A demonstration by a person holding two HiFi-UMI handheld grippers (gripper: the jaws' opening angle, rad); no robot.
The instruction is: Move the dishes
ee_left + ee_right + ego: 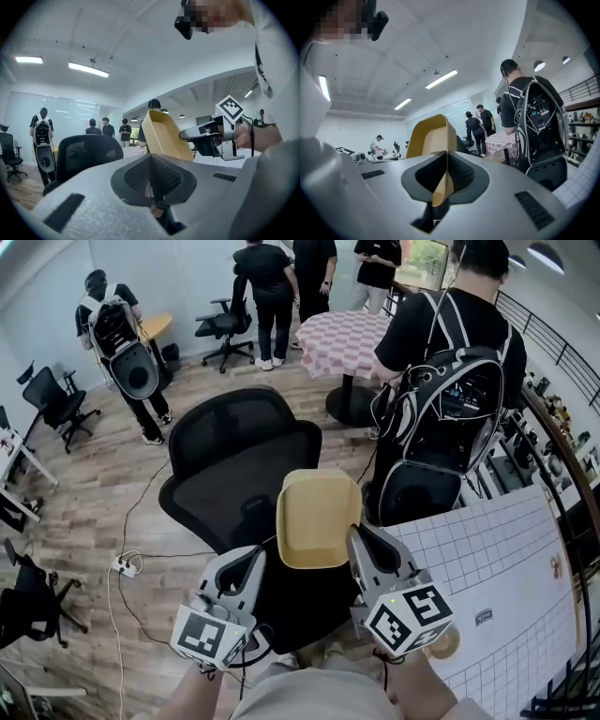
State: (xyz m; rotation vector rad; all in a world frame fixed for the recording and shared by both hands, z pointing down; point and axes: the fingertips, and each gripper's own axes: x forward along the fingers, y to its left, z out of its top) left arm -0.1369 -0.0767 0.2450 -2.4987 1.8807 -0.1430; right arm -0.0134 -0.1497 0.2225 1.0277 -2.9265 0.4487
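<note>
A yellow rectangular dish (317, 518) hangs in the air over a black office chair. My right gripper (354, 536) is shut on its right rim; in the right gripper view the rim (440, 187) runs between the closed jaws (443, 180) and the dish (429, 136) stands up behind them. My left gripper (257, 559) floats just left of the dish, apart from it. In the left gripper view its jaws (152, 187) are shut with nothing in them, and the dish (164, 133) shows to the right, held by the right gripper (187, 135).
The black office chair (239, 460) stands right below the dish. A table with a white gridded cloth (497, 568) lies at the right. A person with a backpack (450, 399) stands close ahead by a checked round table (342, 338). Cables and a power strip (124, 565) lie on the wooden floor.
</note>
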